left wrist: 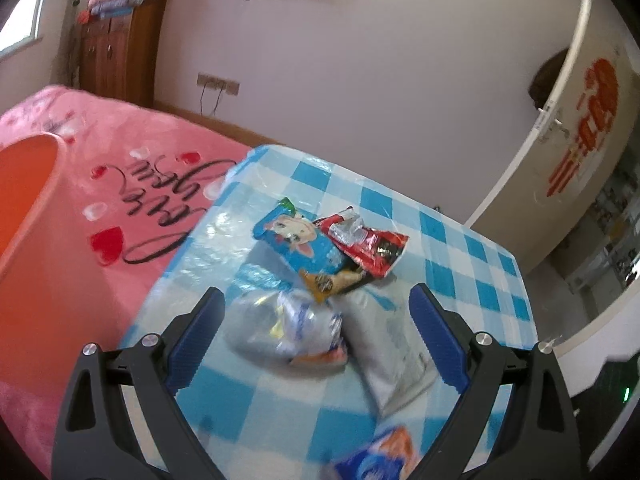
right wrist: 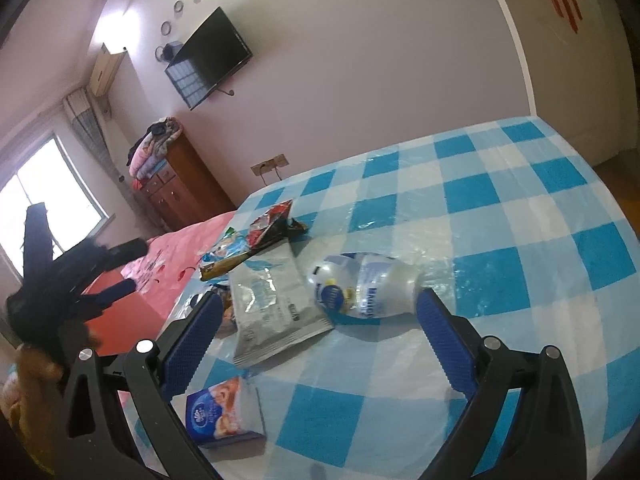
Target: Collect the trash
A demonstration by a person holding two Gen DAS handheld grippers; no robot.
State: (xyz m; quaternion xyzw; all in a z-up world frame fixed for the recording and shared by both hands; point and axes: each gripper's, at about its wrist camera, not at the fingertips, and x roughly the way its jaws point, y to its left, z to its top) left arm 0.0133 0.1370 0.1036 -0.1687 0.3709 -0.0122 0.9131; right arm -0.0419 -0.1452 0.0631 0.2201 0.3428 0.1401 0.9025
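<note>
The right hand-held gripper [right wrist: 318, 308], its blue-padded jaws spread wide, hangs over the blue-and-white checked surface [right wrist: 500, 200]. Between the jaws lie a crushed clear plastic bottle [right wrist: 366, 288] and a flat silver foil wrapper [right wrist: 272, 308]. The left hand-held gripper [right wrist: 124, 268] hovers over an orange bin [right wrist: 120, 316].

You are facing a table [right wrist: 520, 208] on which a crushed bottle [right wrist: 368, 286] is lying just right of a flat foil packet [right wrist: 272, 312]. Beyond them, three wrappers [right wrist: 256, 240] are overlapping, and a small box [right wrist: 224, 412] is sitting nearest you. A bed [left wrist: 80, 208] is lying left of the table, with a tub [left wrist: 24, 192] resting on it.
</note>
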